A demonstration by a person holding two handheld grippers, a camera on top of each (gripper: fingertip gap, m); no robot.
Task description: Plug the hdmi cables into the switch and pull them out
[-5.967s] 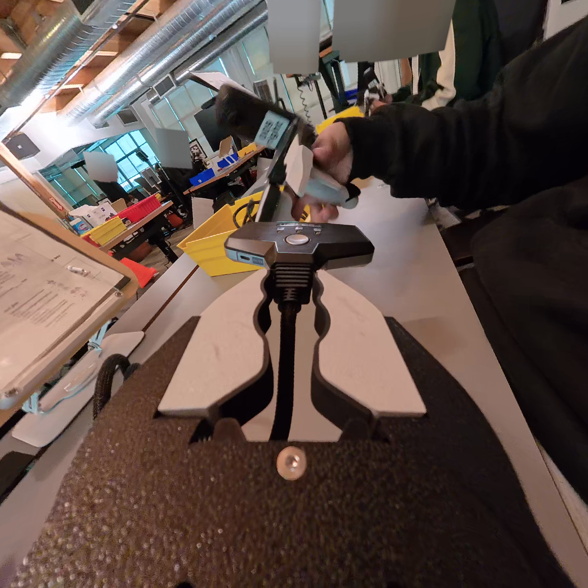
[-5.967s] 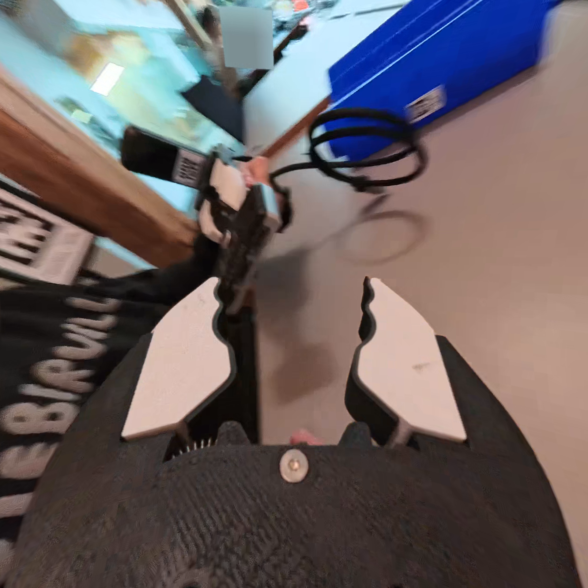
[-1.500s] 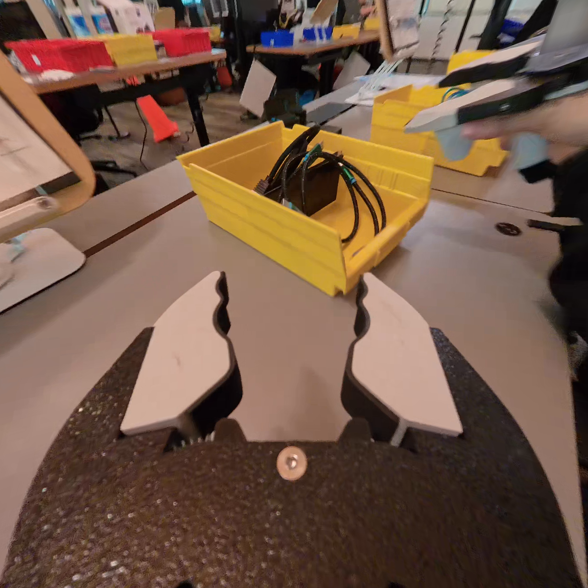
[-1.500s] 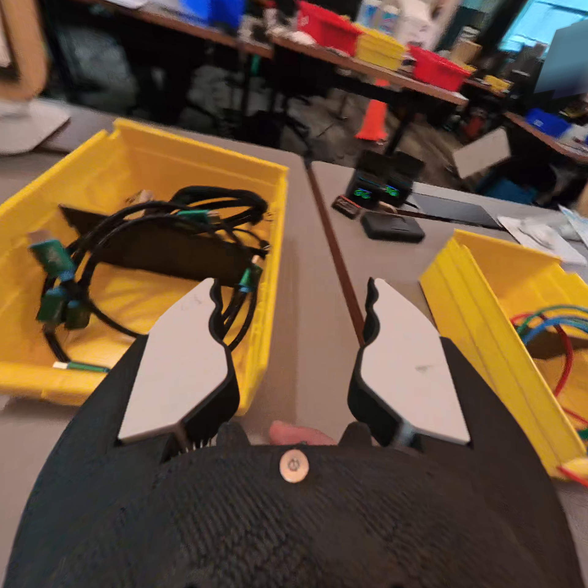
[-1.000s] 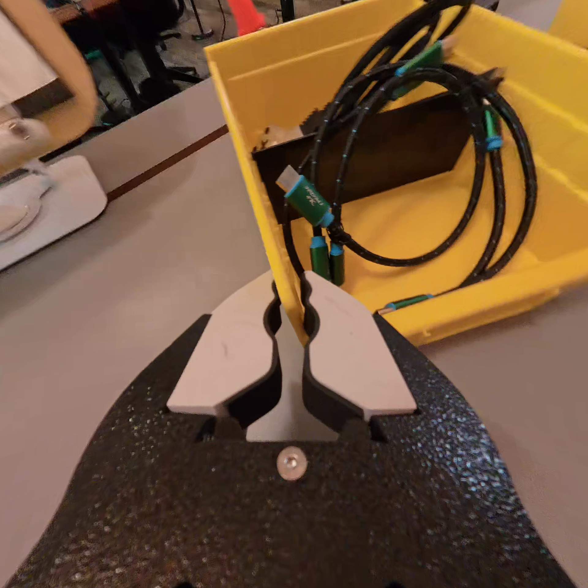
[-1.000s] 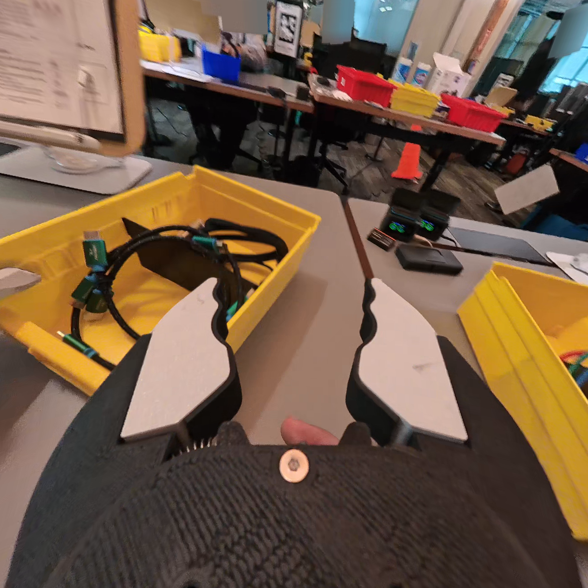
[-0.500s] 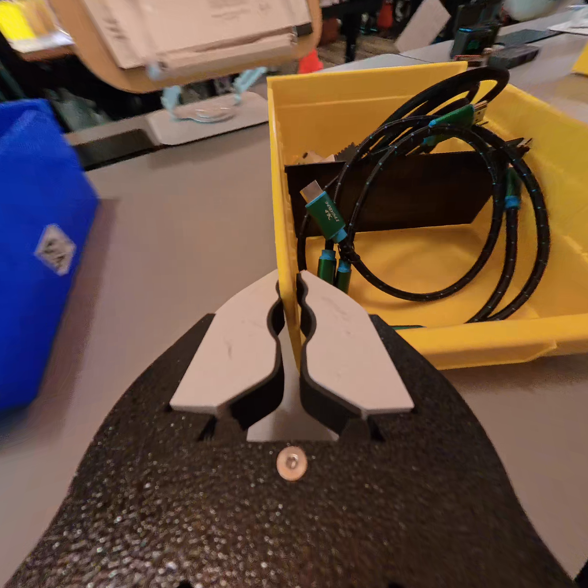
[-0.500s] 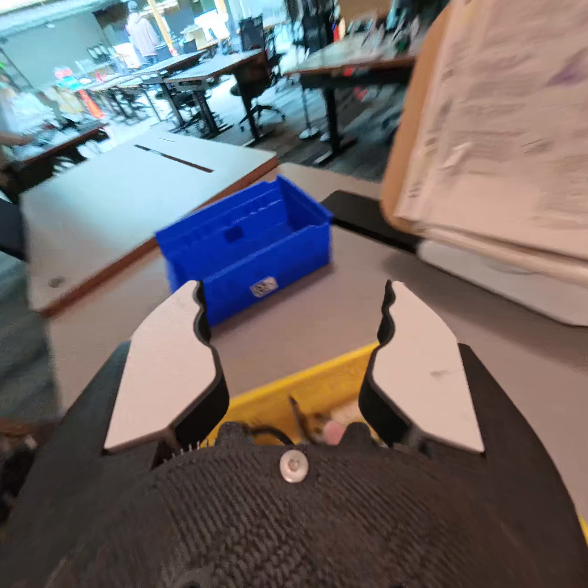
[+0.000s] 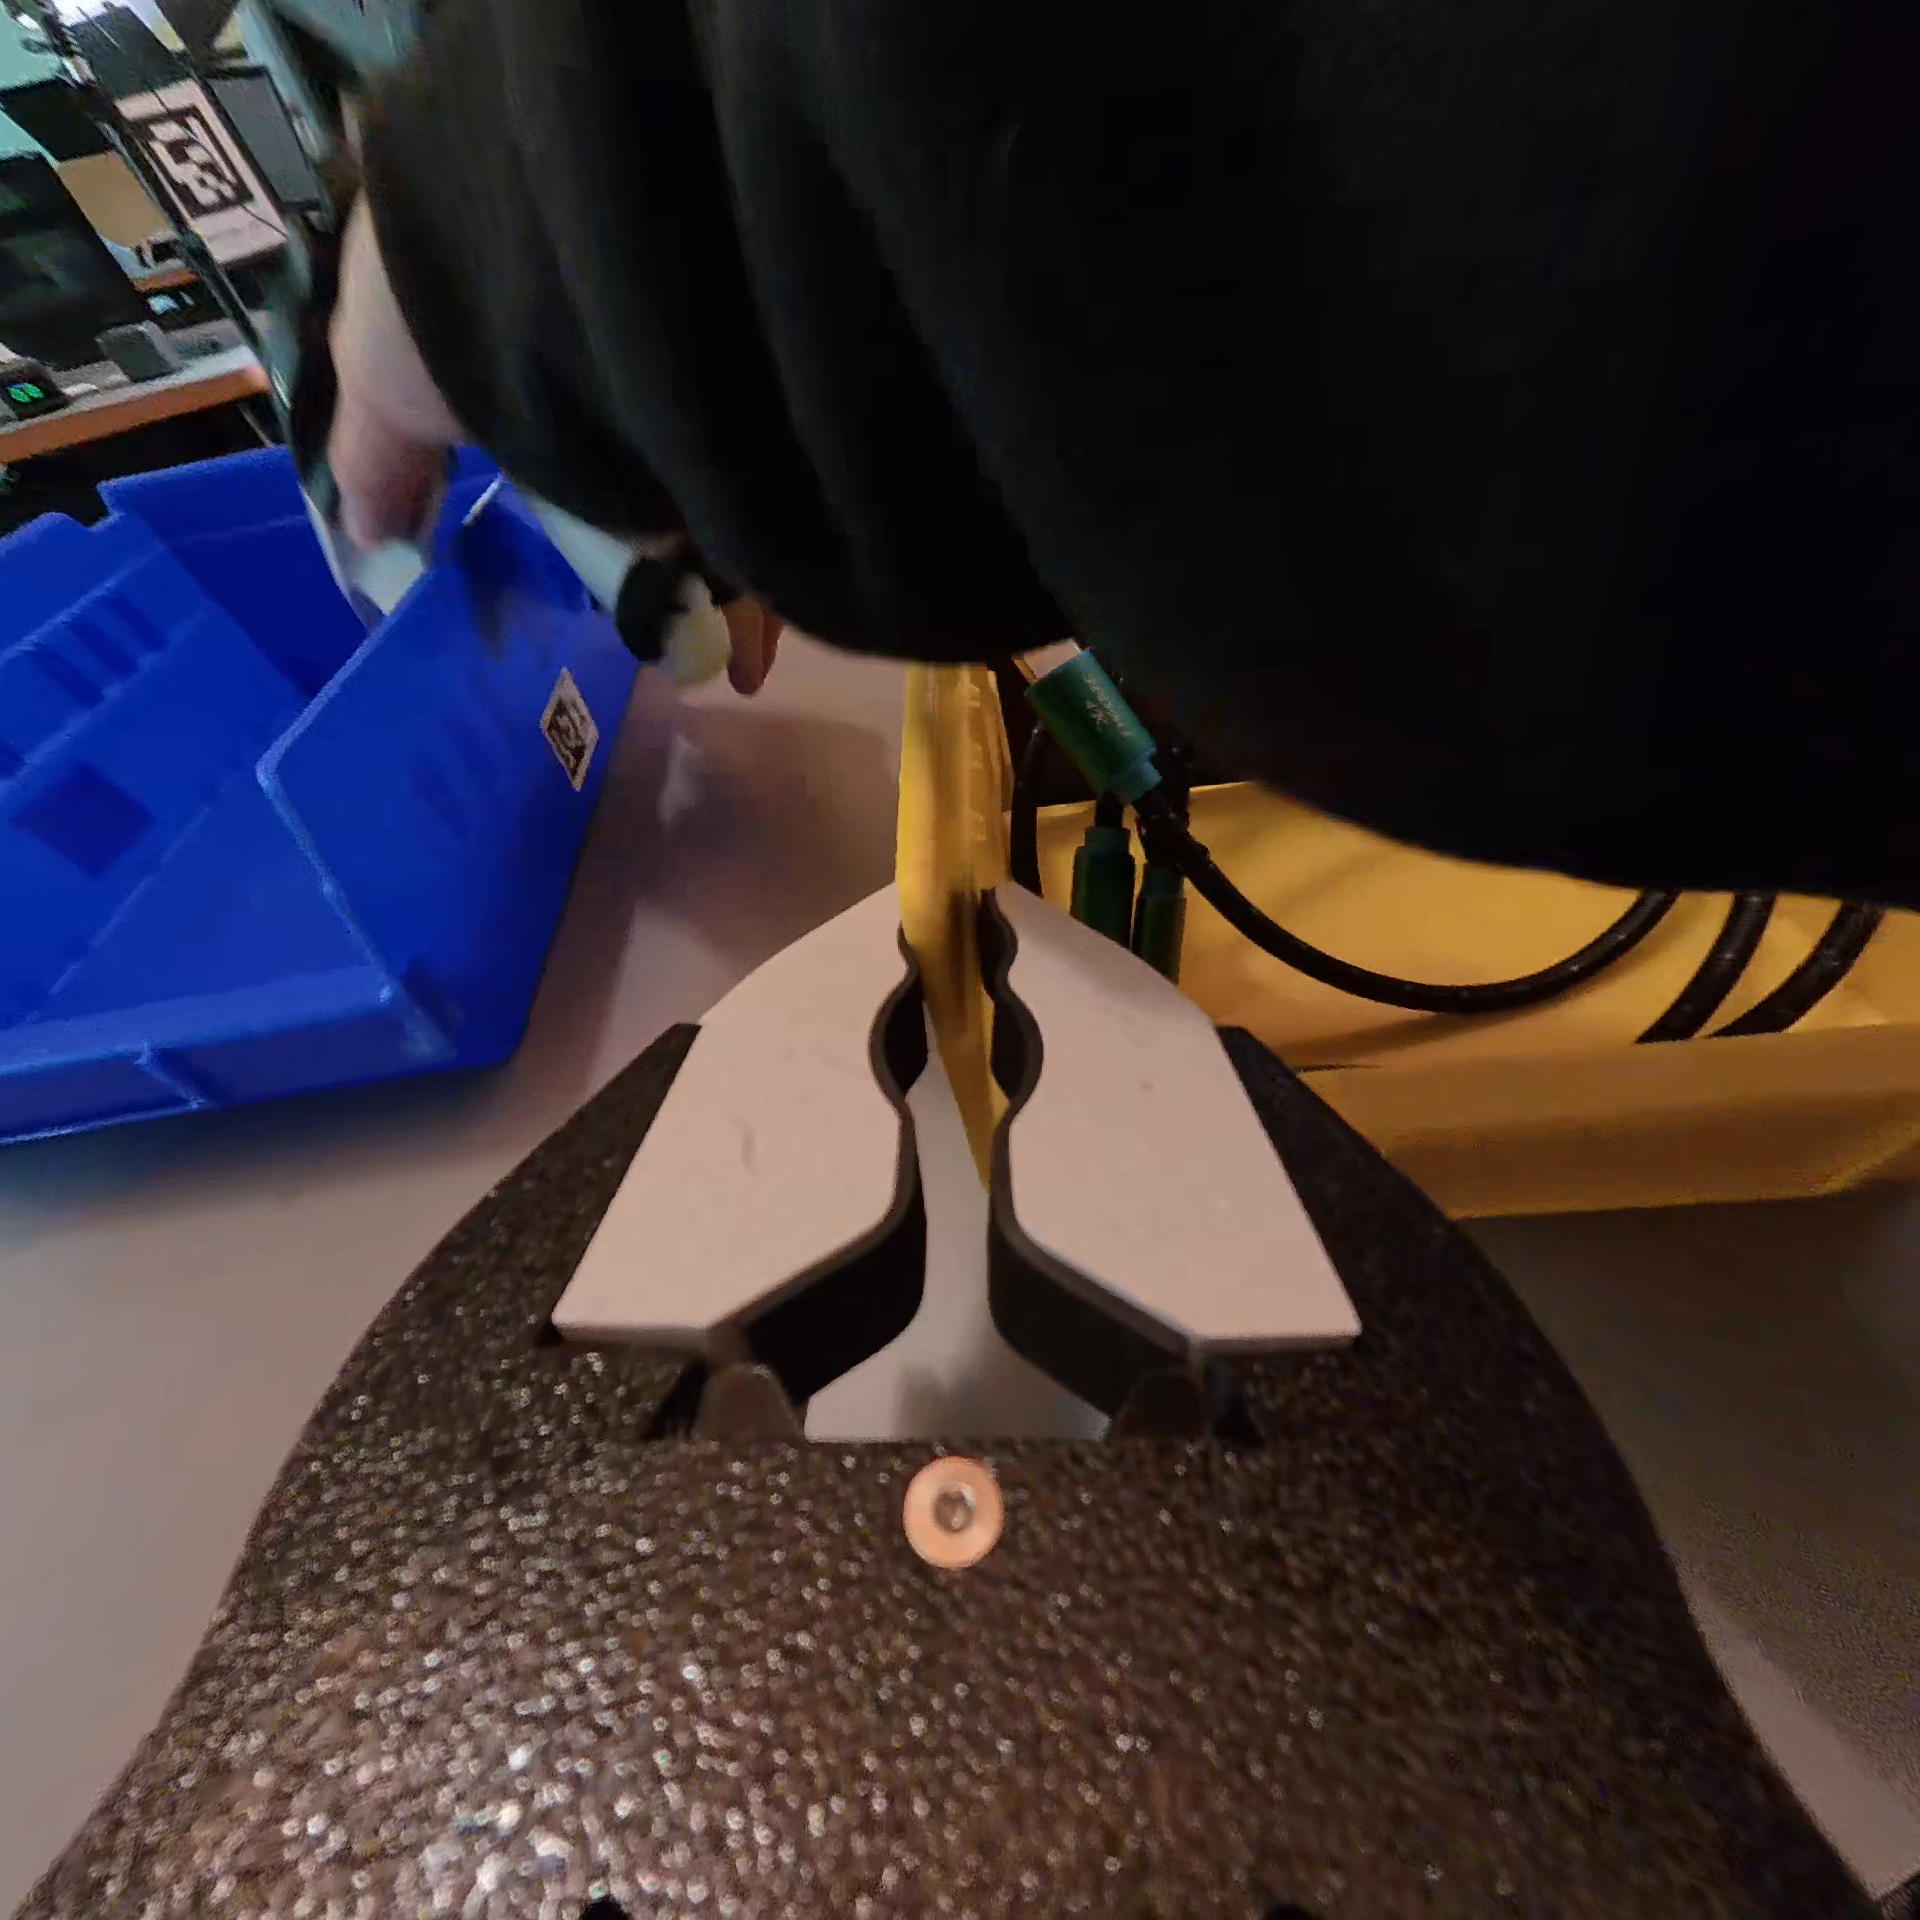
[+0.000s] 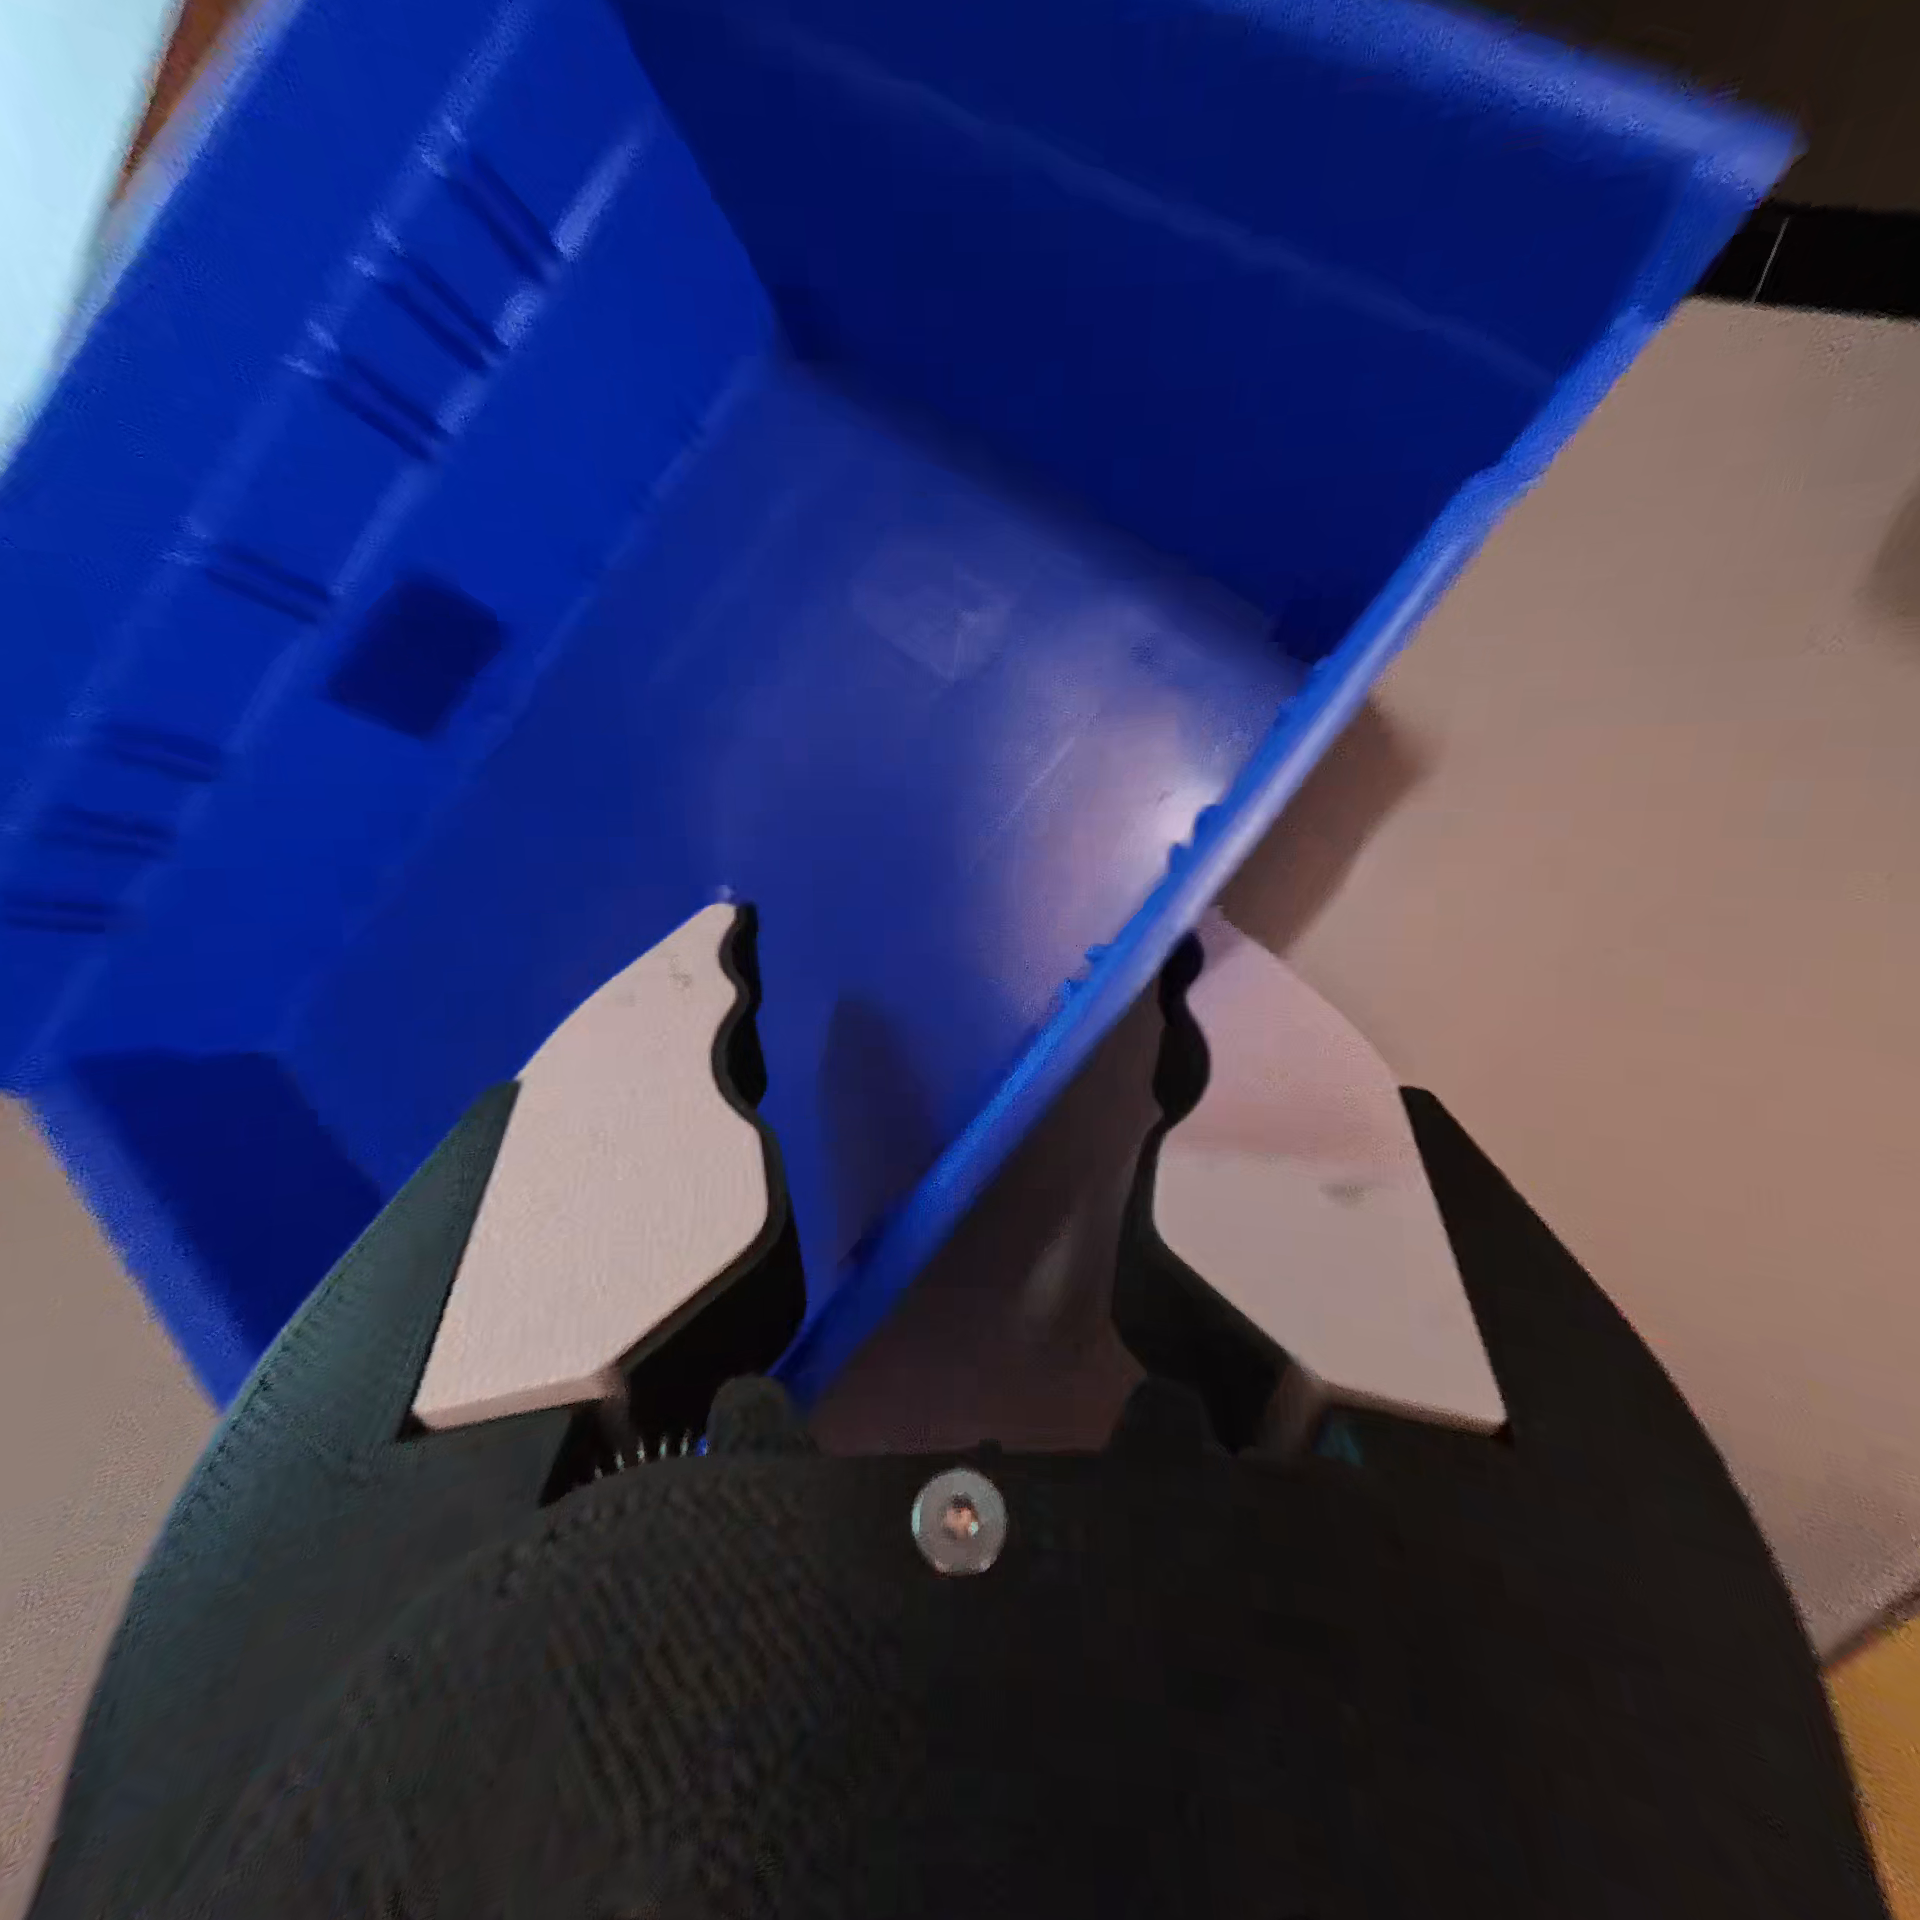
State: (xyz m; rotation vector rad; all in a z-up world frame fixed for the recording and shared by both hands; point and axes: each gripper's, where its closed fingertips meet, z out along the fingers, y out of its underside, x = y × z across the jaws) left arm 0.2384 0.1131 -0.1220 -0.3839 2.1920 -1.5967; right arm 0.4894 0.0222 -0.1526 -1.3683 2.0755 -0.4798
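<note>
While my left tool [image 9: 951, 925] is pinching the yellow bin's wall [image 9: 951, 831], its hdmi cables [image 9: 1351, 966] lying just inside, I am straddling the blue bin's rim [image 10: 1174, 904] with my wide-open right tool [image 10: 961, 925].

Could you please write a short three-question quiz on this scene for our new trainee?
1. True or false: the left gripper is shut on the wall of the yellow bin.
2. Which does the right gripper straddle? A) a cable plug B) the rim of the blue bin C) nothing
3. Fill in: the cables lie in the ____ bin.

Key:
1. True; its jaws pinch the wall edge.
2. B; the jaws are open, one finger inside the bin and one outside.
3. Yellow.
</note>
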